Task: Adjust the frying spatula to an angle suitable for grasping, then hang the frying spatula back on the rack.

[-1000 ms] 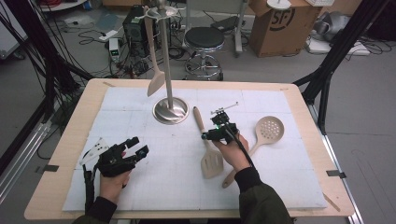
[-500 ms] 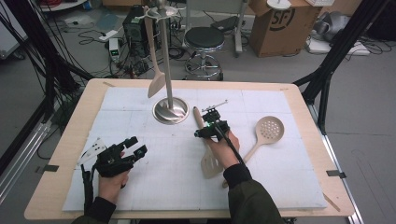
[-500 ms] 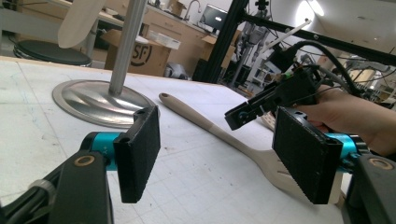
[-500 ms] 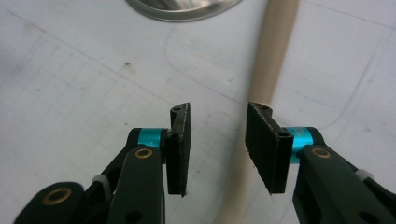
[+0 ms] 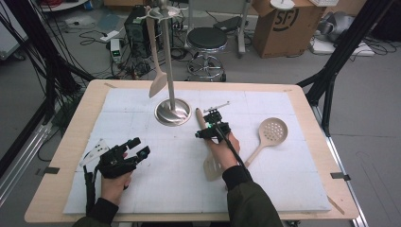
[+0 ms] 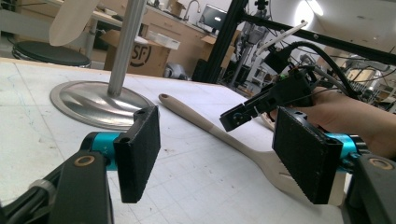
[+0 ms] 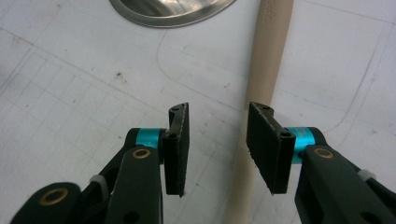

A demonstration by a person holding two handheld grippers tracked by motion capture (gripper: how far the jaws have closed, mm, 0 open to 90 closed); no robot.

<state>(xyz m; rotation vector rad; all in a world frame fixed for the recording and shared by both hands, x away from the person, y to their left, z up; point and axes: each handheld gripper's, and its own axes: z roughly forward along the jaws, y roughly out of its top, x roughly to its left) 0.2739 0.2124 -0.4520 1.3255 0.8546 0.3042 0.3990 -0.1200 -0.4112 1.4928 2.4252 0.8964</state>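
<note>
Across the wooden table (image 5: 66,142), a white gridded mat (image 5: 293,179) is covering most of the top. Item two: a steel stand (image 5: 173,112) is rising from its round base at the far middle of the mat, with a pale spatula (image 5: 157,81) hanging from its top arm. Item three: a beige slotted turner (image 5: 208,142) is lying on the mat just beside the base, handle end toward the stand, blade under your right hand. Item four: a perforated beige spoon (image 5: 269,135) is lying to the right of it, apart from the turner. Item five: your right gripper (image 5: 211,126) is hovering low over the turner's handle; its jaws have just been opening and are standing apart, with the handle (image 7: 267,60) running beside and under one pad, not clamped. Item six: your left gripper (image 5: 138,149) is resting near the mat's left edge, jaws wide and holding nothing.
</note>
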